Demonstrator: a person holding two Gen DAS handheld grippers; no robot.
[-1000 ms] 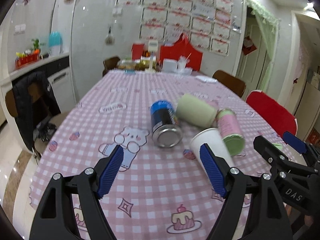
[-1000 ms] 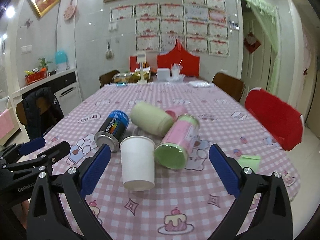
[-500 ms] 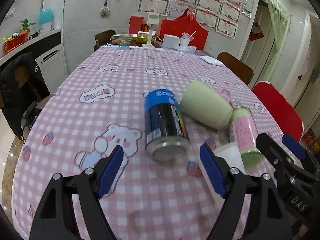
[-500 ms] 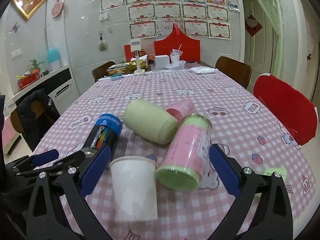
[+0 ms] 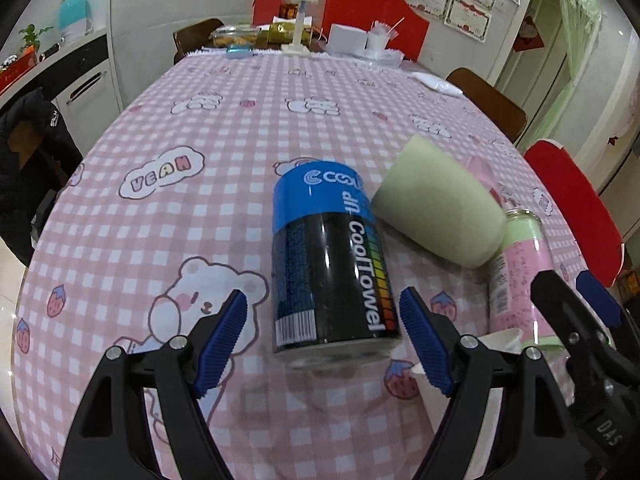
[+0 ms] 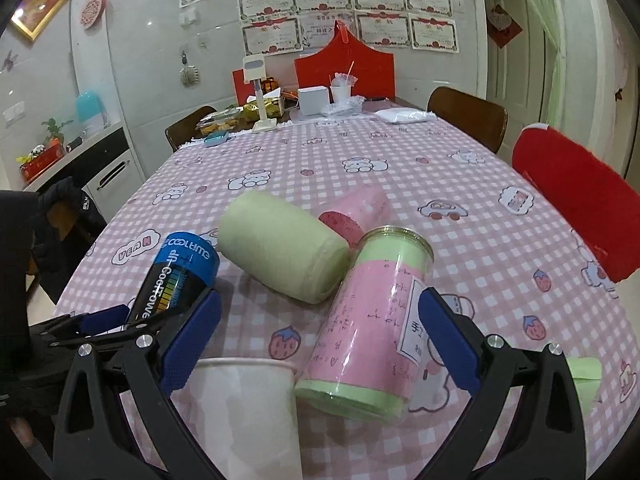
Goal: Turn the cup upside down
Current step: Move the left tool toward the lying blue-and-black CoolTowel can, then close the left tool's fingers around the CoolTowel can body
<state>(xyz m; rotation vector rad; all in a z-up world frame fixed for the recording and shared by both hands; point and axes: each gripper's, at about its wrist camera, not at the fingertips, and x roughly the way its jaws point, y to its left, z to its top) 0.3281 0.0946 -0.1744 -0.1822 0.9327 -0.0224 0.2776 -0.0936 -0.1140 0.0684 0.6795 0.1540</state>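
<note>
White paper cup [image 6: 248,412] stands upright, mouth up, lower centre of right wrist view, just beside pink-and-green plastic canister [image 6: 376,328] lying on pink checked tablecloth [image 6: 400,168]. Right gripper [image 6: 316,340] spread wide, holding nothing; cup sits by its left pad. Left gripper [image 5: 322,344] spread, straddling black-and-blue can [image 5: 332,264]. Best approach judged: centre cup between pads, avoid nudging canister, pinch lightly mid-wall, then roll wrist.
</note>
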